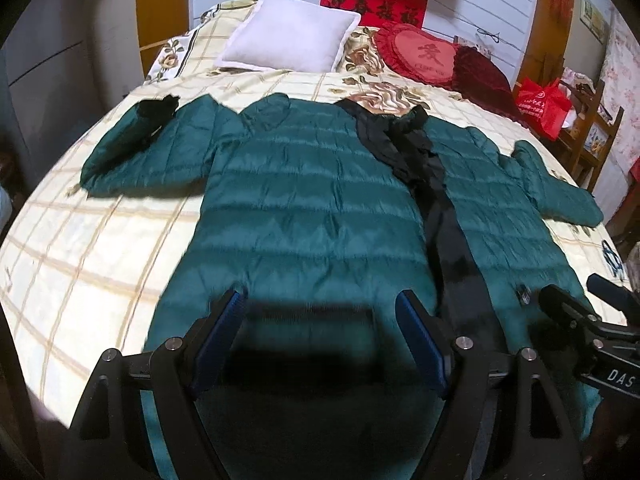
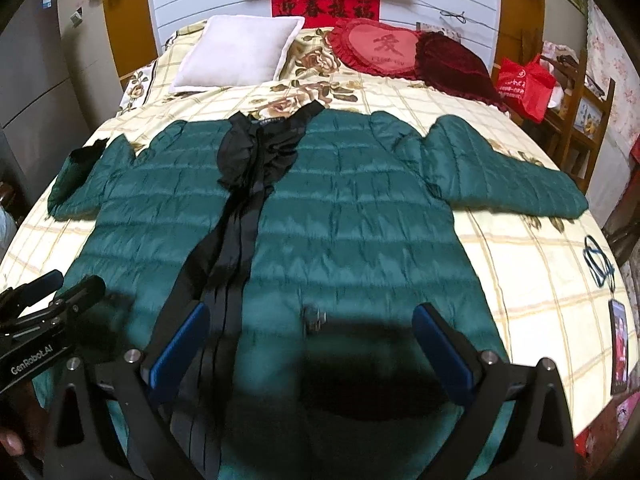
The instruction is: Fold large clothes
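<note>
Only container in sight is a red bag (image 1: 542,106) far beyond the jaws at the right of the bed (image 1: 100,248), contents can't tell. Green quilted jacket (image 1: 304,200) lies flat on the bed straight ahead of both sets of jaws, front open showing black lining (image 2: 240,184), sleeves spread out to both sides, hem right under the fingertips. Left gripper (image 1: 320,312) and right gripper (image 2: 312,328) both hover over the hem, jaws wide, holding nothing.
</note>
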Demonstrator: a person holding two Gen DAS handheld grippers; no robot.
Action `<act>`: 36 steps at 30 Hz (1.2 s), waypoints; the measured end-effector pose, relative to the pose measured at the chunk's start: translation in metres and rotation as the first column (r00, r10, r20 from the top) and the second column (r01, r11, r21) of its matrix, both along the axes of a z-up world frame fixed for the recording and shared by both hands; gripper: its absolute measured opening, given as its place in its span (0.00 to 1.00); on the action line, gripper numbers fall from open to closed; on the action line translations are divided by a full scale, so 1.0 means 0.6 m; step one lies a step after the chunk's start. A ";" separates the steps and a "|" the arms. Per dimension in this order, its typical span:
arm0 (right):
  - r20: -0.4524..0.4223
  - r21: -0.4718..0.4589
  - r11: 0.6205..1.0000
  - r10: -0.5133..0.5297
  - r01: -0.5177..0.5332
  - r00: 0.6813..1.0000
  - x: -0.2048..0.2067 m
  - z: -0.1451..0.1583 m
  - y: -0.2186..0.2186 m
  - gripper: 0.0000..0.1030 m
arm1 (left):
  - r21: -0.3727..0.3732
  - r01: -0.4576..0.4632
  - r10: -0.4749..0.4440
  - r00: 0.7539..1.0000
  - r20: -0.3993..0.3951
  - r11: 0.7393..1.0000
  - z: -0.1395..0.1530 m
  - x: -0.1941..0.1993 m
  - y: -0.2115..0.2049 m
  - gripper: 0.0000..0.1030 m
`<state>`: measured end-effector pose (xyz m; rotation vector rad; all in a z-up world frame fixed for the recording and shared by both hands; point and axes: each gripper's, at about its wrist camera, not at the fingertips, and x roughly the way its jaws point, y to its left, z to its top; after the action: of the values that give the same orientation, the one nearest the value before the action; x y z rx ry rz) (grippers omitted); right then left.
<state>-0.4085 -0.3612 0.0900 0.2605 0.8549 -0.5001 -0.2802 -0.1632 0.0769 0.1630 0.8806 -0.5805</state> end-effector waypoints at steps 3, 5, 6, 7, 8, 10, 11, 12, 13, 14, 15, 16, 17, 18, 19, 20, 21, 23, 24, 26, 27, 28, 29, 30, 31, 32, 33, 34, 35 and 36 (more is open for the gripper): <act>-0.008 0.015 1.000 0.010 -0.010 1.000 -0.025 -0.008 0.020 1.00 | 0.000 0.012 -0.012 1.000 -0.022 1.000 -0.008 -0.031 0.017 0.54; -0.010 0.025 1.000 0.014 -0.013 1.000 -0.039 -0.009 0.031 1.00 | -0.002 0.016 -0.016 0.999 -0.038 1.000 -0.014 -0.044 0.027 0.54; -0.007 0.031 0.999 0.016 -0.015 1.000 -0.047 -0.009 0.036 1.00 | -0.003 0.017 -0.017 0.999 -0.042 1.000 -0.015 -0.050 0.031 0.54; -0.004 0.032 0.999 0.015 -0.014 1.000 -0.052 -0.008 0.040 1.00 | -0.002 0.017 -0.017 0.999 -0.040 1.000 -0.015 -0.056 0.035 0.54; 0.000 0.031 0.999 0.012 -0.012 1.000 -0.058 -0.006 0.044 1.00 | 0.001 0.014 -0.014 0.999 -0.033 1.000 -0.014 -0.062 0.041 0.54; 0.011 0.030 0.999 0.012 -0.012 1.000 -0.068 -0.002 0.051 1.00 | 0.002 0.009 -0.009 1.000 -0.018 1.000 -0.011 -0.069 0.050 0.54; 0.014 0.029 1.000 0.011 -0.011 1.000 -0.072 -0.001 0.053 1.00 | 0.003 0.006 -0.006 1.000 -0.010 1.000 -0.010 -0.073 0.055 0.54; 0.014 0.028 1.000 0.010 -0.011 1.000 -0.075 0.000 0.055 1.00 | 0.005 0.003 -0.003 1.000 -0.003 1.000 -0.009 -0.076 0.059 0.54; 0.014 0.029 1.000 0.011 -0.011 1.000 -0.077 0.001 0.056 1.00 | 0.006 0.001 -0.001 1.000 0.000 1.000 -0.007 -0.078 0.062 0.54; 0.015 0.028 1.000 0.010 -0.011 1.000 -0.079 0.001 0.059 1.00 | 0.005 0.000 0.000 1.000 0.002 1.000 -0.006 -0.080 0.066 0.54; 0.015 0.026 1.000 0.007 -0.008 1.000 -0.081 0.002 0.060 1.00 | 0.003 -0.002 0.002 1.000 0.002 1.000 -0.005 -0.082 0.069 0.54; 0.014 0.025 1.000 0.006 -0.006 1.000 -0.082 0.002 0.062 1.00 | 0.001 -0.002 0.002 1.000 0.001 1.000 -0.005 -0.084 0.071 0.54; 0.015 0.025 1.000 0.006 -0.007 1.000 -0.083 0.002 0.064 1.00 | -0.001 -0.001 0.001 1.000 0.001 1.000 -0.005 -0.086 0.073 0.54; 0.015 0.027 1.000 0.008 -0.008 1.000 -0.084 0.002 0.066 1.00 | -0.002 -0.001 0.001 1.000 0.001 1.000 -0.005 -0.087 0.075 0.54; 0.014 0.027 1.000 0.009 -0.010 1.000 -0.085 0.002 0.067 1.00 | -0.002 0.000 0.000 1.000 0.002 1.000 -0.005 -0.088 0.076 0.54; 0.011 0.024 1.000 0.010 -0.011 1.000 -0.085 0.002 0.069 1.00 | -0.002 0.001 -0.001 1.000 0.001 1.000 -0.006 -0.089 0.076 0.54; 0.009 0.022 1.000 0.011 -0.011 1.000 -0.085 0.001 0.069 1.00 | -0.002 0.002 -0.002 1.000 -0.002 1.000 -0.006 -0.090 0.077 0.54; 0.005 0.021 1.000 0.014 -0.014 1.000 -0.085 -0.001 0.071 1.00 | -0.005 0.001 -0.001 1.000 -0.004 1.000 -0.006 -0.090 0.077 0.54; 0.004 0.021 1.000 0.014 -0.014 1.000 -0.085 -0.001 0.072 1.00 | -0.008 0.000 0.000 1.000 -0.005 1.000 -0.006 -0.090 0.078 0.54; 0.004 0.019 1.000 0.015 -0.015 1.000 -0.084 -0.001 0.072 1.00 | -0.014 0.000 0.000 1.000 -0.008 1.000 -0.005 -0.089 0.079 0.54; 0.003 0.019 1.000 0.016 -0.016 1.000 -0.084 -0.001 0.072 1.00 | -0.016 0.000 0.000 1.000 -0.007 1.000 -0.004 -0.088 0.079 0.54; 0.002 0.018 1.000 0.017 -0.017 1.000 -0.084 -0.002 0.073 1.00 | -0.015 -0.001 0.001 1.000 -0.005 1.000 -0.004 -0.089 0.078 0.54; 0.001 0.018 1.000 0.018 -0.018 1.000 -0.083 -0.003 0.073 1.00 | -0.013 0.000 0.000 1.000 -0.004 1.000 -0.004 -0.089 0.078 0.54; 0.000 0.020 1.000 0.019 -0.019 1.000 -0.083 -0.003 0.074 1.00 | -0.013 0.002 -0.002 1.000 -0.004 1.000 -0.004 -0.089 0.077 0.54; -0.001 0.022 1.000 0.021 -0.021 1.000 -0.082 -0.004 0.074 1.00 | -0.014 0.002 -0.002 1.000 -0.005 1.000 -0.004 -0.089 0.078 0.54; -0.003 0.023 1.000 0.022 -0.022 1.000 -0.081 -0.004 0.075 1.00 | -0.013 0.003 -0.003 1.000 -0.004 1.000 -0.004 -0.089 0.077 0.54; -0.005 0.022 0.999 0.023 -0.023 1.000 -0.080 -0.005 0.076 1.00 | -0.012 0.003 -0.003 1.000 -0.004 1.000 -0.004 -0.089 0.077 0.54; -0.006 0.022 0.999 0.024 -0.023 1.000 -0.079 -0.005 0.076 1.00 | -0.013 0.003 -0.003 1.000 -0.005 1.000 -0.004 -0.089 0.077 0.54; -0.006 0.022 0.999 0.024 -0.024 1.000 -0.078 -0.005 0.075 1.00 | -0.013 0.002 -0.002 1.000 -0.004 1.000 -0.004 -0.089 0.077 0.54; -0.006 0.022 0.999 0.024 -0.023 1.000 -0.078 -0.006 0.075 1.00 | -0.012 0.001 -0.001 1.000 -0.003 1.000 -0.004 -0.089 0.077 0.54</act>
<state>-0.4552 -0.3160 0.0865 0.2685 0.8691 -0.4702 -0.3337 -0.1168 0.0745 0.1516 0.8794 -0.5875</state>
